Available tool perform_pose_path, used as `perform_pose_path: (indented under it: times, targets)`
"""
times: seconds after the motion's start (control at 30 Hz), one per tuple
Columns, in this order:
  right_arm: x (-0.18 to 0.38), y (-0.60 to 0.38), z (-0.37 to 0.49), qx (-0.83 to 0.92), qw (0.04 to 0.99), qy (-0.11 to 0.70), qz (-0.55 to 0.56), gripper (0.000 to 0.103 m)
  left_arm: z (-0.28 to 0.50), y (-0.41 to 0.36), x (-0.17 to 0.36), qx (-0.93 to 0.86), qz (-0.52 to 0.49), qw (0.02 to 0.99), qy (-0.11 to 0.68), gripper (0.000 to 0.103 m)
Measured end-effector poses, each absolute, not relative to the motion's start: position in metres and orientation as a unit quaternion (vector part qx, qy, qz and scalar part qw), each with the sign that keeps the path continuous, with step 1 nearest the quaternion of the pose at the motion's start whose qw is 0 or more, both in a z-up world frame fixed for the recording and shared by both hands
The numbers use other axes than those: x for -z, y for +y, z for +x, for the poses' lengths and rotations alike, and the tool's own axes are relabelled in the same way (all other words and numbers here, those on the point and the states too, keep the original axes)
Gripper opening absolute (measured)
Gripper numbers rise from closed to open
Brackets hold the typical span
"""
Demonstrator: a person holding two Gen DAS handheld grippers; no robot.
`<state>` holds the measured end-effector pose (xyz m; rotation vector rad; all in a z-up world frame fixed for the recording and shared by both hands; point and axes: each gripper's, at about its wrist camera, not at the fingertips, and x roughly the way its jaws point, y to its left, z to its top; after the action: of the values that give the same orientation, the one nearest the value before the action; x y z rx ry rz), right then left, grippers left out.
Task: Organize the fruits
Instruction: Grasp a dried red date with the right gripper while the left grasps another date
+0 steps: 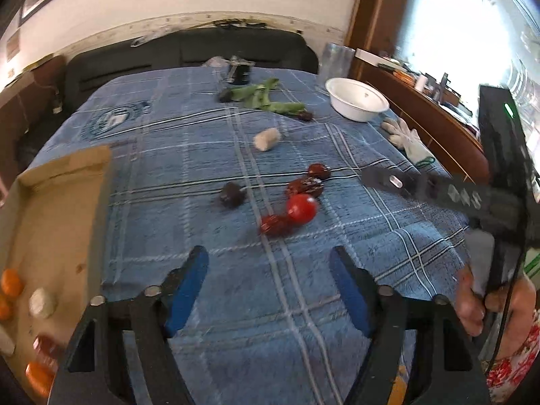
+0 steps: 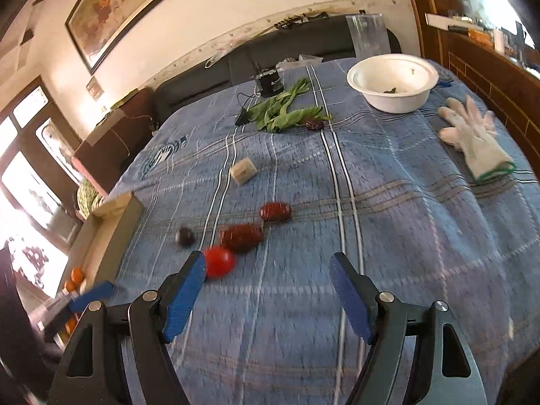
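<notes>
**Two grippers, both spread wide, nothing held yet**

Two sets of blue-padded jaws are gaping with only blue plaid cloth [image 1: 270, 303] between them. The left gripper [image 1: 269, 287] hovers over the cloth, and the fruit cluster sits just ahead of its jaws, a bit right of center: a red tomato [image 1: 302, 208] touching a wrinkled red date [image 1: 275, 224], two more dark red ones behind it, and a dark plum-ish fruit [image 1: 232, 194] off to the left.

From the right gripper [image 2: 268, 288], the same tomato [image 2: 219, 262] is right by the tip of its left finger [image 2: 185, 290], outside the gap.

A cardboard box [image 1: 50, 202] at the left edge holds oranges [image 1: 11, 281]. Farther back: a pale chunk [image 1: 266, 139], green leaves [image 1: 260, 98], a white bowl [image 2: 393, 82], a white glove [image 2: 476, 141].
</notes>
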<state>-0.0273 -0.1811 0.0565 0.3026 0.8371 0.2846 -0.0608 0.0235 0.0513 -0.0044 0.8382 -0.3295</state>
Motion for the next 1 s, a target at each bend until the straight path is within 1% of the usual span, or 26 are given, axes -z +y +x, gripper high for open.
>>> perform_pose_path:
  times: [0.07, 0.13, 0.3, 0.47, 0.6, 0.63, 0.67, 0.7, 0.73, 0.77, 0.8, 1.0]
  targets:
    - [-0.054, -0.178, -0.009, -0.134, 0.891, 0.405, 0.157, 0.070, -0.047, 0.014, -0.044, 0.168, 0.003, 0.896, 0.411, 0.055]
    - [-0.050, -0.173, 0.005, -0.125, 0.890, 0.409, 0.156, 0.067, -0.034, 0.009, -0.039, 0.168, 0.002, 0.894, 0.416, 0.054]
    - [-0.040, -0.161, 0.033, -0.108, 0.891, 0.417, 0.146, 0.067, -0.016, 0.013, -0.027, 0.174, -0.023, 0.890, 0.421, 0.054]
    - [-0.026, -0.157, 0.042, -0.100, 0.886, 0.434, 0.128, 0.067, -0.006, 0.021, -0.012, 0.184, -0.056, 0.877, 0.440, 0.054]
    - [-0.023, -0.155, 0.045, -0.100, 0.888, 0.434, 0.118, 0.067, -0.007, 0.015, -0.012, 0.191, -0.051, 0.878, 0.435, 0.054]
    - [-0.023, -0.154, 0.045, -0.100, 0.889, 0.433, 0.115, 0.065, -0.008, 0.013, -0.012, 0.192, -0.045, 0.879, 0.434, 0.054]
    - [-0.023, -0.152, 0.045, -0.097, 0.891, 0.431, 0.106, 0.056, -0.010, 0.010, -0.012, 0.197, -0.038, 0.879, 0.433, 0.054]
    - [-0.023, -0.150, 0.045, -0.095, 0.892, 0.432, 0.098, 0.050, -0.011, 0.008, -0.012, 0.201, -0.035, 0.879, 0.431, 0.052]
    - [-0.023, -0.148, 0.044, -0.094, 0.893, 0.432, 0.088, 0.039, -0.013, 0.006, -0.012, 0.204, -0.031, 0.879, 0.430, 0.049]
    - [-0.023, -0.146, 0.044, -0.097, 0.893, 0.432, 0.084, 0.036, -0.013, 0.005, -0.012, 0.206, -0.028, 0.879, 0.429, 0.036]
    - [-0.023, -0.146, 0.043, -0.099, 0.893, 0.432, 0.082, 0.036, -0.014, 0.004, -0.011, 0.208, -0.024, 0.878, 0.431, 0.028]
    - [-0.026, -0.150, 0.039, -0.108, 0.895, 0.422, 0.098, 0.036, -0.012, 0.016, -0.013, 0.207, -0.057, 0.880, 0.424, 0.028]
